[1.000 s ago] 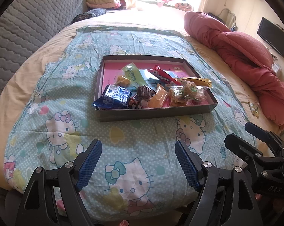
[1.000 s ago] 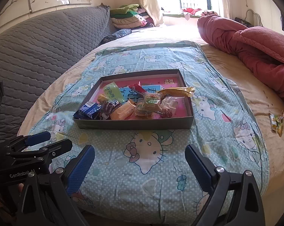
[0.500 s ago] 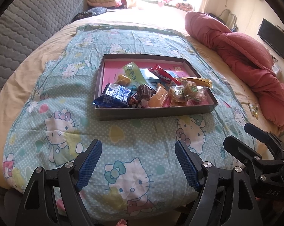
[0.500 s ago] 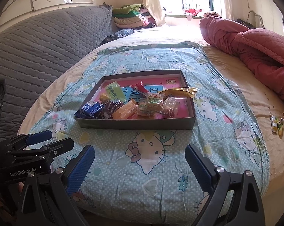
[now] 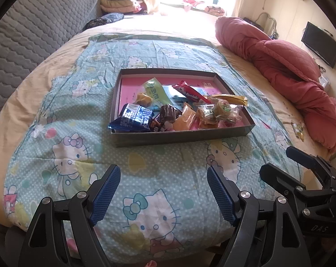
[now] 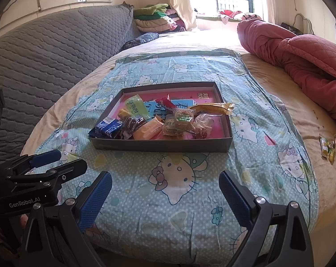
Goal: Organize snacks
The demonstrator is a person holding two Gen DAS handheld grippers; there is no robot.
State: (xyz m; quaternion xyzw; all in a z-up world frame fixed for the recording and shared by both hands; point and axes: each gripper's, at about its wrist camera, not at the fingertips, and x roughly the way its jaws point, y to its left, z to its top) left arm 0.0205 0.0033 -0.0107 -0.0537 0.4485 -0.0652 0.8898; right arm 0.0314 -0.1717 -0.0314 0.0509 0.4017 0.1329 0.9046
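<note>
A shallow grey box [image 5: 181,136] with a pink floor sits on a Hello Kitty blanket [image 5: 74,155] on the bed; it also shows in the right wrist view [image 6: 161,146]. It holds several wrapped snacks: a blue packet [image 5: 132,118], a green packet [image 5: 154,90], a red bar [image 5: 190,92], an orange pack [image 5: 185,120]. My left gripper [image 5: 163,191] is open and empty, well in front of the box. My right gripper [image 6: 165,198] is open and empty, also in front of it. A loose green snack [image 6: 328,149] lies on the bare sheet at the right.
A rolled red quilt [image 5: 290,66] lies along the right side of the bed. A grey quilted headboard [image 6: 45,53] stands at the left. Folded clothes [image 6: 154,17] are stacked near the window. The right gripper shows at the left wrist view's right edge [image 5: 306,178].
Both grippers have drifted slightly, so the views shift a little. The box and snacks have not moved. Both jaws stay open.
</note>
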